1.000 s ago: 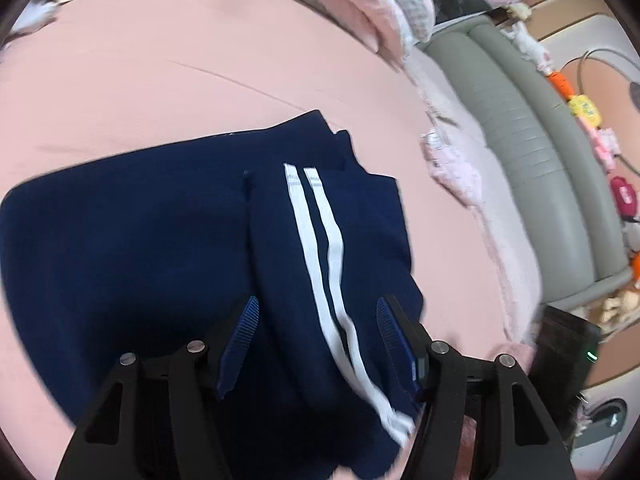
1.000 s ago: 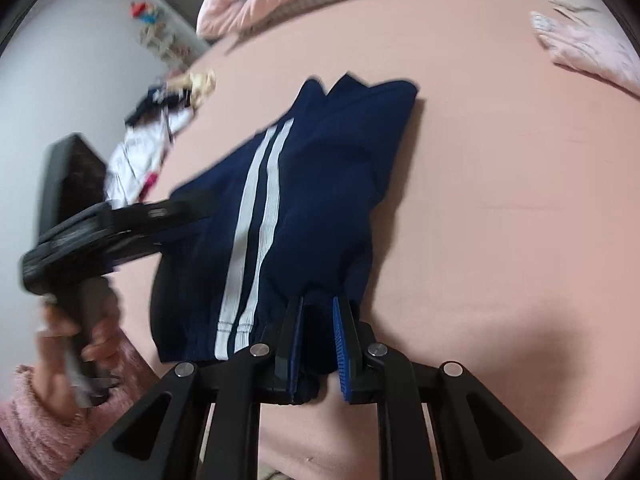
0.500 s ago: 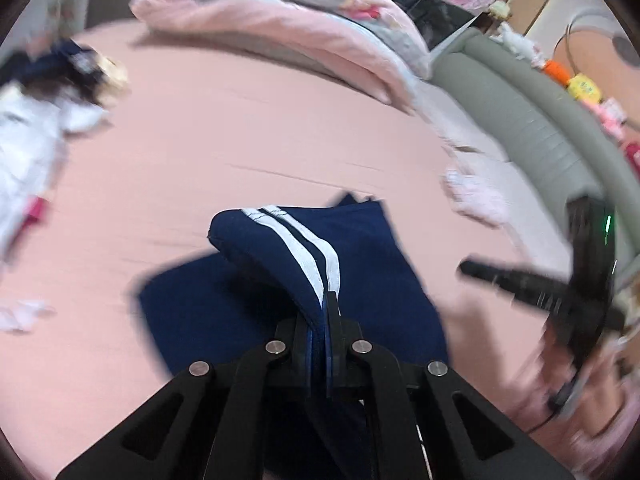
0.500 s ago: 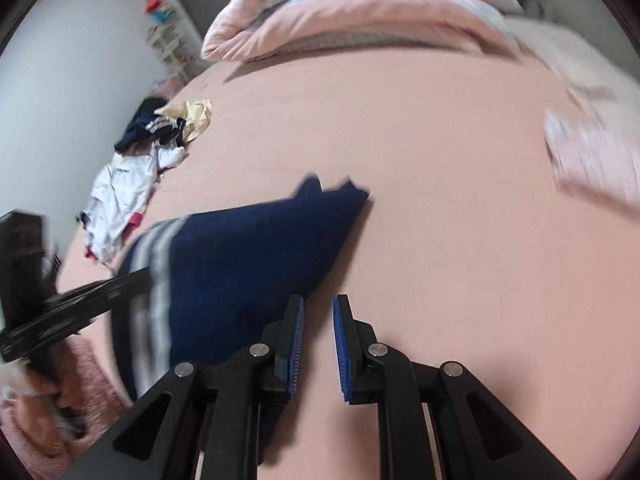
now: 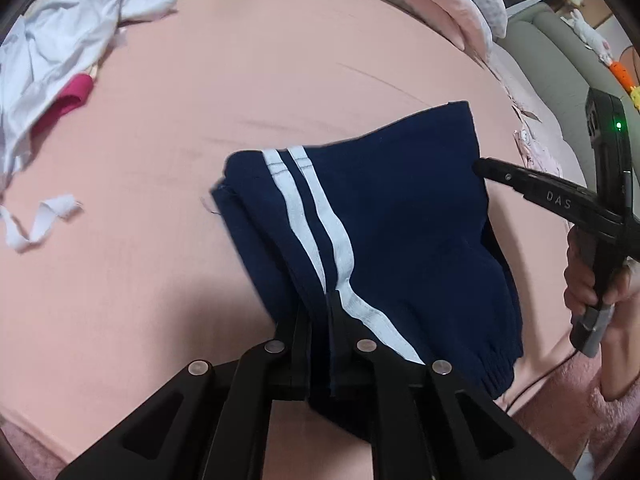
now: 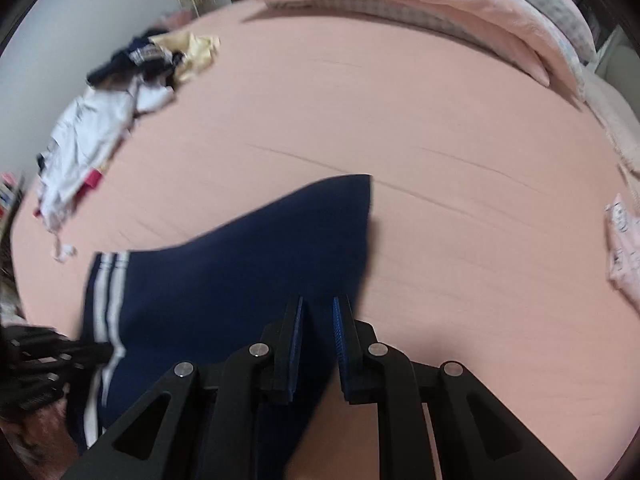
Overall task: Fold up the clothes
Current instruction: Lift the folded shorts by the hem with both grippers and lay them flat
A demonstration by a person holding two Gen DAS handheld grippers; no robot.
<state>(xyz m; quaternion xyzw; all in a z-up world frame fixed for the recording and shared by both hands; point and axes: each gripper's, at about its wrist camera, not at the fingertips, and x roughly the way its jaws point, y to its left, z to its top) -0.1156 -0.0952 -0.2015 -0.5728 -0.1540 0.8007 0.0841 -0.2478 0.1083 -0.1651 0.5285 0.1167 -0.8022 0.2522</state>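
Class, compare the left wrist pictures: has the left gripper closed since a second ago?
Yes. The left gripper, earlier spread either side of the navy shorts, is now shut on their striped edge, lifting it above the pink sheet.

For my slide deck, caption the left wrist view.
Left gripper pinching folded navy shorts above pink bed.

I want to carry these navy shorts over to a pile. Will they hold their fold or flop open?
Probably flop: the shorts sag between the left gripper and right gripper, so they look limp. They seem light, since small pinches lift them. The folded layers may slide apart.
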